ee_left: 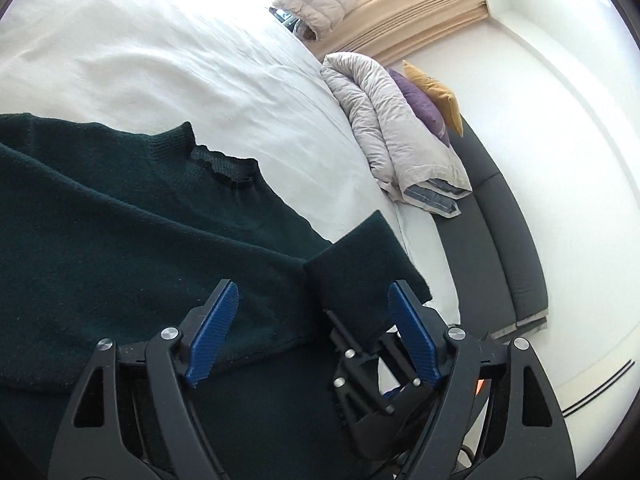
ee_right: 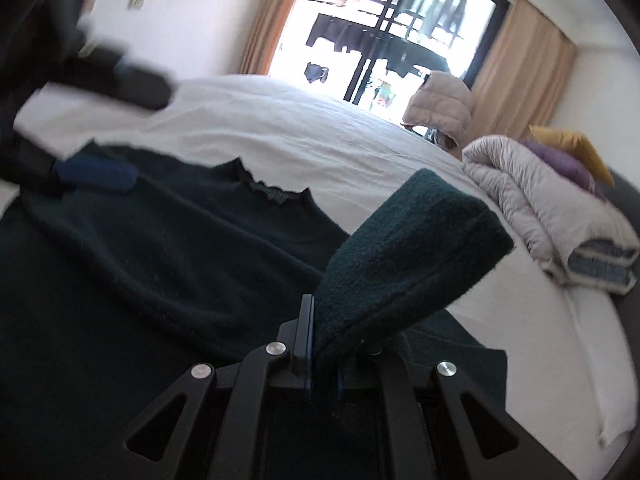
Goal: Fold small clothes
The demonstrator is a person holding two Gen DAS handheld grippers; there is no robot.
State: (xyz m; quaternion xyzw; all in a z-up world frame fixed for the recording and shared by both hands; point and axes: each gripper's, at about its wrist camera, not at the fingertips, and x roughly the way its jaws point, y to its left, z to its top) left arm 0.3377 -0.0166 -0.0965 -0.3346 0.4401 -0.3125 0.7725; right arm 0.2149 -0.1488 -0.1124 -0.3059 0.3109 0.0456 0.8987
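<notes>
From my seat the bed [ee_left: 168,64] fills most of both views, its white sheet wrinkled and bright under the window [ee_right: 384,32] at twelve o'clock in the right wrist view. The dark green sweater [ee_left: 120,216] lies spread flat on the sheet, its ribbed collar [ee_left: 224,164] toward twelve o'clock in the left wrist view. A folded grey duvet [ee_left: 400,136] lies at the bed's edge at two o'clock, with a purple cushion [ee_left: 420,100] and a mustard cushion [ee_left: 436,92] just beside it on a dark sofa [ee_left: 504,240]. My left tongs [ee_left: 312,312] stand wide over the sweater, blue pads apart, gripping nothing. My right tongs [ee_right: 324,344] are pinched tight on the sweater's sleeve [ee_right: 408,240], which rises off the bed toward one o'clock, its cuff end hanging free.
</notes>
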